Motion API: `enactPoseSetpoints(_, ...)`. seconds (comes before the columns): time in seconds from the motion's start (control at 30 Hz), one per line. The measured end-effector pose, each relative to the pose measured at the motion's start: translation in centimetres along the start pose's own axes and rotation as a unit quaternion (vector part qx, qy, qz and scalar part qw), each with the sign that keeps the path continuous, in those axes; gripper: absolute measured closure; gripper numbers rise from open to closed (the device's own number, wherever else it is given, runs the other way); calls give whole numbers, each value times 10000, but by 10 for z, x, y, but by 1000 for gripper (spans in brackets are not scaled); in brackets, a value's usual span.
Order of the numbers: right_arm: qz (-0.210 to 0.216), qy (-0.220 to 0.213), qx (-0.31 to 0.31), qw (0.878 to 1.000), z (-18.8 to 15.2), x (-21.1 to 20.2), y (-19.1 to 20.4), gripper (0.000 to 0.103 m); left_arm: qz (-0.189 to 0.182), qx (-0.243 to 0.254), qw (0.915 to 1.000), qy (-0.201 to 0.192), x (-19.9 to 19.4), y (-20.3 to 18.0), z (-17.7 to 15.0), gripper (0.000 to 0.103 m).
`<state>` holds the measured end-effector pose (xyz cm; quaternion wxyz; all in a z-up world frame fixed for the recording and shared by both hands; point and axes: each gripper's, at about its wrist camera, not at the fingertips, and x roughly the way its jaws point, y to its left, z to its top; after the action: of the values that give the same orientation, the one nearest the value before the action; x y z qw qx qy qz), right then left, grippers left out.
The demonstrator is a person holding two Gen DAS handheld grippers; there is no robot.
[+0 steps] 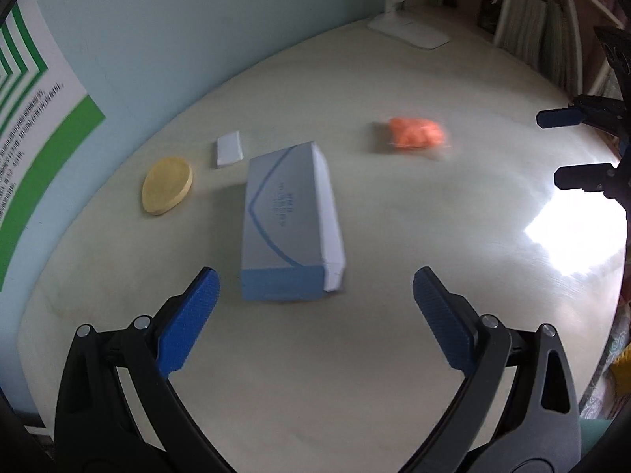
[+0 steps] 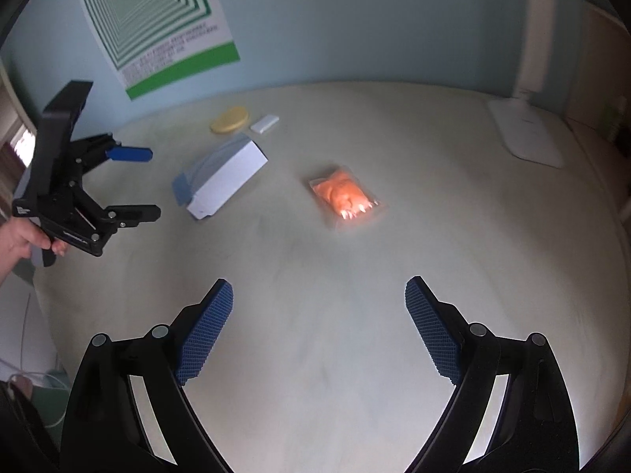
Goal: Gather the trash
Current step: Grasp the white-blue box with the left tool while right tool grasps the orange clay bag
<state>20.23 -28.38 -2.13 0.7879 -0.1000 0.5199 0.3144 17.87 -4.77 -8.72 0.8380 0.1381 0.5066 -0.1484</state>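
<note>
A pale table (image 1: 315, 354) stands against a light blue wall (image 1: 177, 19). On it lies a blue and white box (image 1: 288, 220), flat on its long side. The left gripper (image 1: 315, 287) hangs just in front of the box's near end. Its jaws are wide apart and hold nothing. The blue pads (image 1: 189, 323) do not touch the box.

To the right of the box, a little apart from it, lies a small clear bag with orange stuff inside (image 2: 345, 197). The right gripper (image 2: 319, 299) points at this bag from well back. Its jaws are wide apart too, and they are empty.

Behind the box sit a round yellow disc (image 1: 167, 185) and a small white block (image 1: 230, 149), close together near the wall. A flat white lamp base (image 2: 526, 134) rests at the far right of the table. A green striped poster (image 2: 154, 19) hangs on the wall. A hand (image 2: 23, 236) grips the left gripper's handle.
</note>
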Motion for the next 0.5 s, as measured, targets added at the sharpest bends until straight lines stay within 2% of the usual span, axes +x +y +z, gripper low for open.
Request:
enactPoseSetpoints(0.23, -6, 336, -267, 9991, 41, 54, -7, 14, -70, -130, 9996, 236, 40, 27, 15, 7)
enactPoseSetpoints(0.5, -194, 620, -355, 9973, 63, 98, -18, 16, -291, -199, 9988, 345, 68, 42, 26, 7)
